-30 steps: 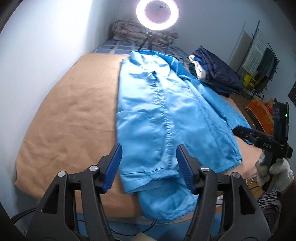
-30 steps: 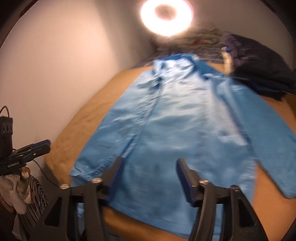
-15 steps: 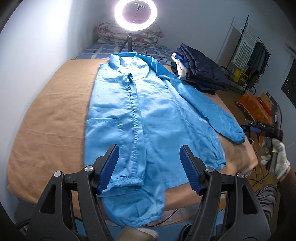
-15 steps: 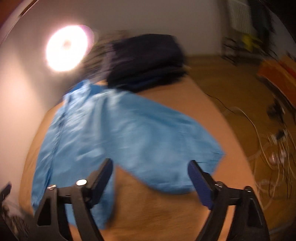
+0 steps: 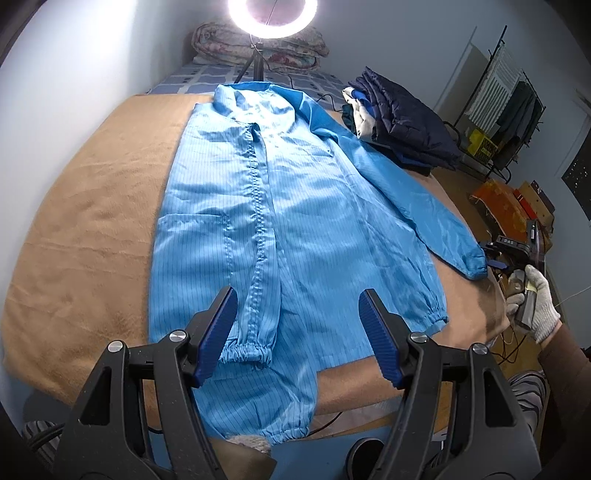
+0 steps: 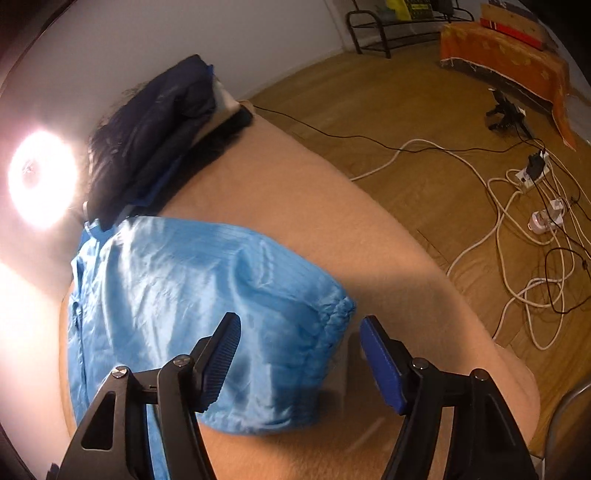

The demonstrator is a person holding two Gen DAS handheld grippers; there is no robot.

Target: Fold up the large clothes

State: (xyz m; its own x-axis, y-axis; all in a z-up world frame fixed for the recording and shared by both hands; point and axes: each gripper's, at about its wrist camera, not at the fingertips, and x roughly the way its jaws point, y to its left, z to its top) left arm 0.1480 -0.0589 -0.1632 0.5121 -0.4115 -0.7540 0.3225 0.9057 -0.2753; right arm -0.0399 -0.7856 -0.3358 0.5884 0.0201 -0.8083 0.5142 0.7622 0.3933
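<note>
A large light-blue coverall point(image 5: 295, 221) lies spread flat on the tan bed cover point(image 5: 92, 206), collar at the far end. One sleeve lies folded over its front, and its cuff point(image 5: 247, 352) is near the front edge. The other sleeve runs out to the right and ends in a cuff point(image 5: 472, 264). My left gripper point(image 5: 297, 325) is open and empty above the hem. My right gripper point(image 6: 299, 347) is open and empty, with that right cuff point(image 6: 332, 314) just beyond the gap between its fingers. It also shows at the right edge of the left wrist view point(image 5: 513, 251), held by a gloved hand.
A pile of dark navy clothes point(image 5: 402, 118) sits at the far right of the bed. A ring light point(image 5: 273, 16) stands behind the collar, with folded quilts point(image 5: 258, 44) behind it. White and black cables point(image 6: 524, 229) lie on the wooden floor to the right. A clothes rack point(image 5: 502, 107) stands by the wall.
The right gripper has swung from over the hem to the right side of the bed and now points at the outstretched sleeve's cuff. The left gripper has shifted to centre over the hem.
</note>
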